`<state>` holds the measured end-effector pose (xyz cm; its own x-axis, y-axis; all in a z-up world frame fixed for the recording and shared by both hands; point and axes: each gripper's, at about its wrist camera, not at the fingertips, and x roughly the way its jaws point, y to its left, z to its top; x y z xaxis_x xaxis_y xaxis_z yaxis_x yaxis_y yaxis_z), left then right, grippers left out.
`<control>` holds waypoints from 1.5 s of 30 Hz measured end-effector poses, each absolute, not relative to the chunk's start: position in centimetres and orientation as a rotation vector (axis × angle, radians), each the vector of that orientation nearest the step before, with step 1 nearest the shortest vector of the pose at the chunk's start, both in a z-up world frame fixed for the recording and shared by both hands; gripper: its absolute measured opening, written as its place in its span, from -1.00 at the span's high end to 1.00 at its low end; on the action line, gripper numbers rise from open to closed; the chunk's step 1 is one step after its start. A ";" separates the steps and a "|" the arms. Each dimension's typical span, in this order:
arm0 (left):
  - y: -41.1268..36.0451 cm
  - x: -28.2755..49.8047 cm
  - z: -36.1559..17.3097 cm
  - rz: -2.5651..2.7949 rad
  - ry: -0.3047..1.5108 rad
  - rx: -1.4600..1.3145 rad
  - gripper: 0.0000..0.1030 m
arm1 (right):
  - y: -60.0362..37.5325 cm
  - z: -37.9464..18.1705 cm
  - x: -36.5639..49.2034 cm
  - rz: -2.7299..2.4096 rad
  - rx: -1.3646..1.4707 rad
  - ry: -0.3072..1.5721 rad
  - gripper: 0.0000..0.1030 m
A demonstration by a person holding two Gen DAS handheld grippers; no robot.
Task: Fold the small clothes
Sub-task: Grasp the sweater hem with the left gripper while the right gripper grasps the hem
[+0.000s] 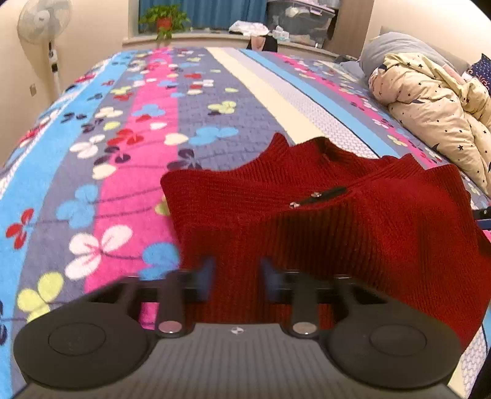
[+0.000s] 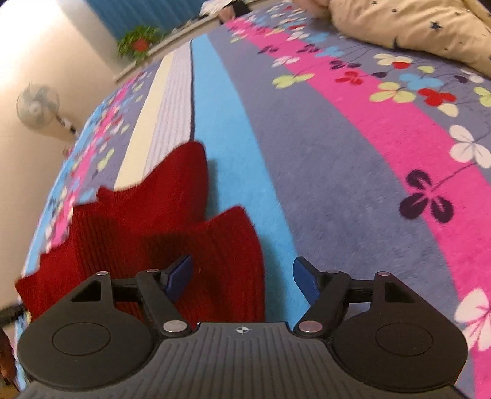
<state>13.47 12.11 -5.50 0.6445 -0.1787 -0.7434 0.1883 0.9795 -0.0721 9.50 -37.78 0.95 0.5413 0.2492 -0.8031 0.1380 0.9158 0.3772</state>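
I have the dark red ribbed knit sweater [image 1: 322,214] lying on the bed's fleece blanket of blue, pink and grey stripes printed with clover flowers [image 1: 129,159]. In my left wrist view the sweater spreads from the middle to the right. Its left edge runs straight along the pink stripe, and its far edge is wavy, with a raised collar near the cream stripe. A small dark tab with two metal studs [image 1: 322,196] sits on its upper surface.

My left gripper [image 1: 236,276] hangs over the sweater's near part. Its blue pads are blurred and stand a narrow gap apart, with red knit showing between them; I cannot tell whether they pinch the fabric.

My right gripper [image 2: 242,276] has its jaws wide apart, pressing on nothing. The left pad sits over the sweater's [image 2: 153,239] right edge, the right pad over bare blue stripe. Two pointed red flaps reach up the bed from there.

To the left of the sweater the blanket is open all the way to the far edge of the bed. To the right it is open up to a crumpled cream quilt with dark stars [image 1: 435,113]. A white standing fan [image 1: 43,27] and a green potted plant in a red pot [image 1: 164,20] stand beyond the bed.
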 end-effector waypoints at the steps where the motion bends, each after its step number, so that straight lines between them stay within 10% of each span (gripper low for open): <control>1: 12.2 13.5 -5.4 -0.213 0.841 0.010 0.66 | -37.5 0.8 9.5 0.078 0.404 1.014 -0.41; 6: 12.3 13.2 -4.5 -0.226 0.803 0.014 0.76 | -36.2 1.4 9.3 0.097 0.307 0.972 0.77; 31: 16.5 13.1 1.4 0.036 0.422 -0.156 0.81 | -33.3 8.7 8.6 0.012 0.073 0.264 0.88; 45: 17.4 18.9 -4.4 0.212 0.556 -0.111 0.81 | -29.6 3.0 17.7 -0.048 0.011 0.394 0.87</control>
